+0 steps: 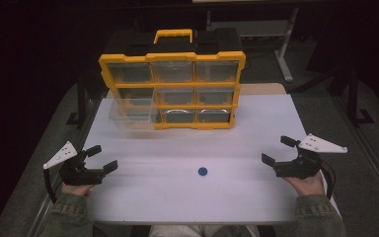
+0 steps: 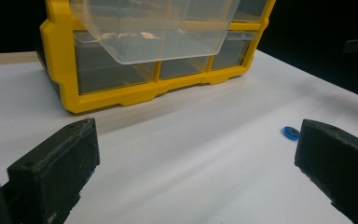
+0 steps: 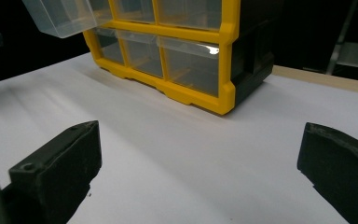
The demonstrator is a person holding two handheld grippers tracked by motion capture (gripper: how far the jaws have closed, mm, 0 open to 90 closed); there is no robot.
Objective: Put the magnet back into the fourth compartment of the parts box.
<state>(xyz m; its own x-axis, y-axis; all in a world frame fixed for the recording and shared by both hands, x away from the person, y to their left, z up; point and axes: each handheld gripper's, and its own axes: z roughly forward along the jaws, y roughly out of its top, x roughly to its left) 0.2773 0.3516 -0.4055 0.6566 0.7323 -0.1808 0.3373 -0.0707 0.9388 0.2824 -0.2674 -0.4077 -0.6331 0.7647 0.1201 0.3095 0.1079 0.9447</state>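
A yellow-framed organizer (image 1: 172, 89) with clear drawers stands upright at the back of the white table (image 1: 192, 192). Its middle-left clear drawer (image 1: 133, 111) is pulled out toward me; the same drawer (image 2: 158, 28) (image 3: 58, 16) juts over the table in both gripper views. A small blue disc (image 1: 203, 171) (image 2: 290, 132) lies on the table near the front centre. My left gripper (image 1: 101, 159) rests at the table's left edge, open and empty, well left of the disc. My right gripper (image 1: 279, 150) sits at the right edge, open and empty.
The organizer (image 2: 121, 88) (image 3: 186, 60) has a yellow carry handle (image 1: 173, 34) on top. Beyond the table stand dark floor and a metal desk leg (image 1: 284, 49). A wooden strip (image 1: 261, 89) shows behind the organizer's right side.
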